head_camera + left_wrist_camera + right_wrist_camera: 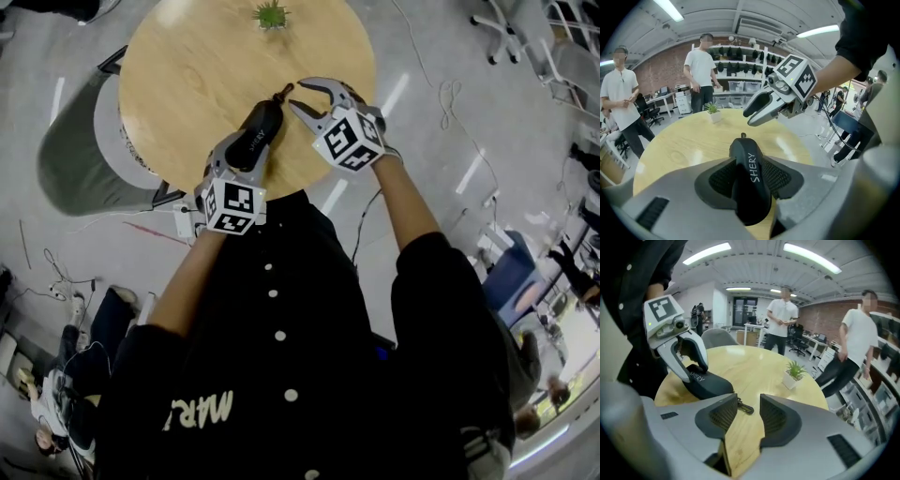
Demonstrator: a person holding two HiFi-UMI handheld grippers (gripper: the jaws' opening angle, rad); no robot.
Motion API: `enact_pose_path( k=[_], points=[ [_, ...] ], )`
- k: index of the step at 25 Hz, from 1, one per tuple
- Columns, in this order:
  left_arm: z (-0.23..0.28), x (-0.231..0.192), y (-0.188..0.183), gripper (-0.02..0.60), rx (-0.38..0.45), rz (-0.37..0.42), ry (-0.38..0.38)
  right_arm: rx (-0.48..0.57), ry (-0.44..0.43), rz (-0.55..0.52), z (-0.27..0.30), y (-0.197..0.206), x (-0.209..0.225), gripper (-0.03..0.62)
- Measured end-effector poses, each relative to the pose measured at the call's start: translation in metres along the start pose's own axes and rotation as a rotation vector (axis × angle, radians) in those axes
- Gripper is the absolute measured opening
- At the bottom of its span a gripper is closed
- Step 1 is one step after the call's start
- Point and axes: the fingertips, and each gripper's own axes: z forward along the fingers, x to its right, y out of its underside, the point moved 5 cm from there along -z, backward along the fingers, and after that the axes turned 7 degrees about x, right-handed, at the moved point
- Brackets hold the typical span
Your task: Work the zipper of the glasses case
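Left gripper clamps the black glasses case wide between both pads, case resting on the round wooden table. Right gripper jaws stand wide apart, gripping nothing; the zipper pull lies between them, near one pad.

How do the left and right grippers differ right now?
The left gripper is shut on the case, pads against its sides; the right gripper is open and holds nothing. The left gripper straddles the case's near end, while the right gripper hovers at the far end, with the zipper pull lying on the table between its jaws. Both point down over the table.
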Motion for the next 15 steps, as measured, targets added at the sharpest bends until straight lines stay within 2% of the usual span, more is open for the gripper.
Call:
enact_pose_path(
  k=[5, 8, 12, 15],
  points=[
    [-0.001, 0.003, -0.001, 0.166, -0.009, -0.015, -0.013, -0.087, -0.178, -0.285, 0.020, 0.002, -0.007, 0.127],
    [-0.003, 0.006, -0.002, 0.166, -0.012, -0.010, -0.014, -0.118, -0.283, -0.494, 0.026, -0.003, -0.008, 0.104],
    [-0.003, 0.008, -0.003, 0.166, -0.013, -0.012, -0.025, -0.142, -0.490, -0.769, 0.036, -0.004, -0.017, 0.115],
    [-0.002, 0.010, -0.002, 0.166, -0.012, -0.009, -0.031, -0.142, -0.609, -0.918, 0.045, -0.004, -0.024, 0.126]
  ],
)
